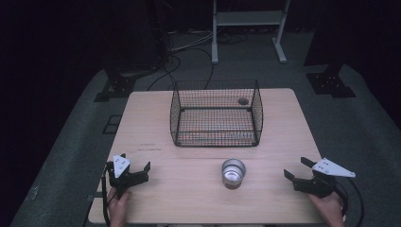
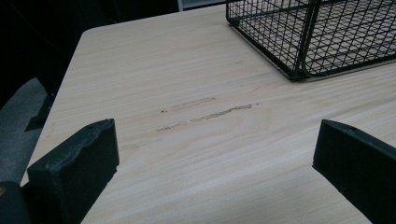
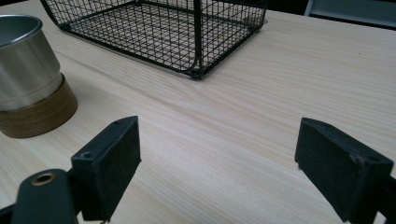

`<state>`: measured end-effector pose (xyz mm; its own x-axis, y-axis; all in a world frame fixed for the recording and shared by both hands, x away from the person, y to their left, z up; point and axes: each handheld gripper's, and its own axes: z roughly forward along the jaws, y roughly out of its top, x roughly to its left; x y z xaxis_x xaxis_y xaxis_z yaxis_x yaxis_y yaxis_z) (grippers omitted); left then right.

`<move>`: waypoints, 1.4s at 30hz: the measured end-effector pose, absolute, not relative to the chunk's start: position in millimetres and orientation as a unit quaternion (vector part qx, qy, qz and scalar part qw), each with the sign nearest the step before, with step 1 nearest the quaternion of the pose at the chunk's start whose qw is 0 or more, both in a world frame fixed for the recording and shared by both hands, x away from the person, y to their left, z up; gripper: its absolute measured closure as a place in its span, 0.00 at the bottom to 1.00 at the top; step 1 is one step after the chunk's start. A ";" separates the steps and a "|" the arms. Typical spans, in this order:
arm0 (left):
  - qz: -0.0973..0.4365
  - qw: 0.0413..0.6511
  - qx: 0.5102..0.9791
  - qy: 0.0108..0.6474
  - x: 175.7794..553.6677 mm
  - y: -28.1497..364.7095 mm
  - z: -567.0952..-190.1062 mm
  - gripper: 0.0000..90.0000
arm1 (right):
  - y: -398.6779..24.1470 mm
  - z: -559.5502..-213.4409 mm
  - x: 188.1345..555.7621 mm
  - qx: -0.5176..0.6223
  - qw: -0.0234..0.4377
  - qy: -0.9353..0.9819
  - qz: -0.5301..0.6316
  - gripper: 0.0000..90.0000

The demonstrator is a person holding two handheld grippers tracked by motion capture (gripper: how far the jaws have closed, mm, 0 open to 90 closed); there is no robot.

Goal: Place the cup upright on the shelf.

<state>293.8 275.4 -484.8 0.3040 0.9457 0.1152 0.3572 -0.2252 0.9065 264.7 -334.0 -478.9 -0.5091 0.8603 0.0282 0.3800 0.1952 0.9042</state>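
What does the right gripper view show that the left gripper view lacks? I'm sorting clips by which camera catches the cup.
Right gripper view: a metal cup on a brown base, left of the open right hand-held gripper. Left gripper view: dark scuff marks on the wood, ahead of the open left hand-held gripper. Both: the black wire basket and the wooden table.

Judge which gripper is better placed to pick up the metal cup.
Probably right: the right gripper points toward the cup, with jaws open. The left gripper faces the wire basket instead.
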 end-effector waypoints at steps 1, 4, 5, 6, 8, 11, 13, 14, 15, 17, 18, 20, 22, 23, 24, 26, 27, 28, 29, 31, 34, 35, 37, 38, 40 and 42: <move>0.359 0.410 0.695 0.469 293.7 275.5 -484.7 0.00 | -333.5 -478.8 264.5 0.424 0.254 0.731 0.471 0.15; 0.358 0.411 0.694 0.470 293.6 275.8 -484.7 0.00 | -331.1 -477.6 264.2 0.420 0.255 0.733 0.471 0.15; 0.358 0.412 0.694 0.470 293.6 275.8 -484.7 0.00 | -330.2 -477.3 264.1 0.419 0.256 0.733 0.470 0.15; 0.358 0.412 0.694 0.470 293.5 275.9 -484.6 0.00 | -328.7 -476.8 264.0 0.418 0.257 0.734 0.469 0.15; 0.358 0.413 0.694 0.469 293.5 275.9 -484.6 0.00 | -326.4 -476.1 264.1 0.415 0.257 0.736 0.470 0.15; 0.358 0.414 0.694 0.468 293.1 276.0 -484.5 0.00 | -323.5 -474.7 263.7 0.411 0.260 0.739 0.467 0.15; 0.357 0.415 0.694 0.468 292.9 276.2 -484.4 0.00 | -321.5 -474.1 263.9 0.409 0.261 0.740 0.465 0.15; 0.357 0.415 0.694 0.468 292.8 276.2 -484.3 0.00 | -320.6 -474.1 264.3 0.408 0.262 0.741 0.464 0.15; 0.358 0.416 0.694 0.467 292.8 276.3 -484.3 0.00 | -319.7 -474.1 264.4 0.407 0.263 0.743 0.462 0.15; 0.358 0.417 0.693 0.466 292.8 276.3 -484.4 0.00 | -318.0 -474.1 264.1 0.404 0.264 0.745 0.461 0.15; 0.358 0.417 0.694 0.466 292.8 276.3 -484.4 0.00 | -317.5 -474.0 264.0 0.402 0.263 0.746 0.461 0.15; 0.357 0.417 0.693 0.467 292.8 276.3 -484.4 0.00 | -315.9 -473.6 263.7 0.400 0.262 0.747 0.462 0.15; 0.357 0.417 0.693 0.467 292.9 276.2 -484.5 0.00 | -315.0 -473.0 263.3 0.400 0.262 0.748 0.461 0.15; 0.357 0.416 0.694 0.466 292.8 276.2 -484.4 0.00 | -314.5 -472.6 263.1 0.399 0.264 0.748 0.460 0.15; 0.357 0.416 0.694 0.466 292.8 276.2 -484.4 0.00 | -314.0 -472.1 262.7 0.398 0.264 0.748 0.460 0.15; 0.357 0.416 0.694 0.466 292.7 276.2 -484.4 0.00 | -312.9 -471.0 262.0 0.396 0.265 0.749 0.461 0.15; 0.357 0.416 0.694 0.466 292.8 276.2 -484.4 0.00 | -312.2 -470.5 261.5 0.395 0.264 0.749 0.461 0.15; 0.357 0.416 0.694 0.466 292.8 276.3 -484.4 0.00 | -311.4 -470.2 261.3 0.394 0.265 0.749 0.461 0.15; 0.357 0.416 0.694 0.466 292.8 276.3 -484.4 0.00 | -310.5 -469.9 261.1 0.393 0.264 0.750 0.462 0.15; 0.357 0.417 0.694 0.466 292.9 276.3 -484.4 0.00 | -308.3 -469.4 260.4 0.391 0.263 0.752 0.461 0.15; 0.358 0.417 0.694 0.466 292.8 276.3 -484.4 0.00 | -305.7 -468.7 260.1 0.386 0.262 0.754 0.462 0.14; 0.358 0.417 0.694 0.466 292.8 276.4 -484.3 0.00 | -305.3 -468.6 260.6 0.386 0.262 0.754 0.462 0.14; 0.357 0.418 0.693 0.467 292.9 276.6 -484.3 0.00 | -303.9 -468.6 260.9 0.385 0.261 0.755 0.462 0.14; 0.357 0.417 0.693 0.467 292.9 276.7 -484.3 0.00 | -302.9 -468.6 260.7 0.384 0.260 0.756 0.461 0.14; 0.357 0.417 0.693 0.467 292.9 276.6 -484.4 0.00 | -301.6 -468.4 260.5 0.380 0.259 0.758 0.462 0.14; 0.357 0.417 0.694 0.466 292.8 276.2 -484.4 0.00 | -300.2 -467.9 260.2 0.378 0.258 0.760 0.462 0.14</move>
<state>292.8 276.2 -484.4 0.3110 0.9444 0.1072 0.3487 -0.2182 0.9115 260.2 -300.2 -467.9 -0.5809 0.8129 -0.0418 0.3366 0.2866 0.8970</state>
